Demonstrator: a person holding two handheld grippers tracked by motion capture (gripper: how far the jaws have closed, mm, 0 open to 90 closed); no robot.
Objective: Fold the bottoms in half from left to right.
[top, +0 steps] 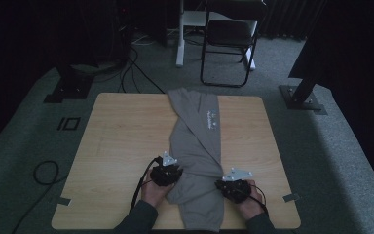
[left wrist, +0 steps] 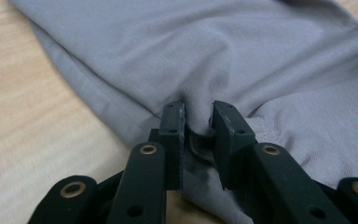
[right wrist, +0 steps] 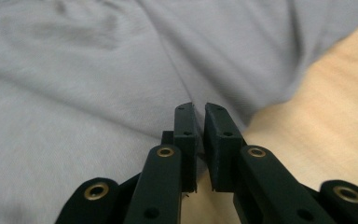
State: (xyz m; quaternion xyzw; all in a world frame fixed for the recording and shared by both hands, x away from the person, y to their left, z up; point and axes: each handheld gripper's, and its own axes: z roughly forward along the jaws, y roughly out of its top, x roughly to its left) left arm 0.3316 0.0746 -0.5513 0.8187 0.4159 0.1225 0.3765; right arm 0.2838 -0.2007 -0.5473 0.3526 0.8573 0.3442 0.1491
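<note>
High view, garment: a grey knit garment, folded into a long narrow strip, is laid down the middle of a pale wood-grain table; a small white print is seen near its far end.
High view, grippers: the left gripper and right gripper are held at the strip's two edges, near the table's front.
Left gripper view: a pinched ridge of soft, finely ribbed cloth is clamped between the black jaws of the left gripper.
Right gripper view: the jaws of the right gripper are drawn almost together at the blurred cloth edge; whether fabric is caught cannot be told.
</note>
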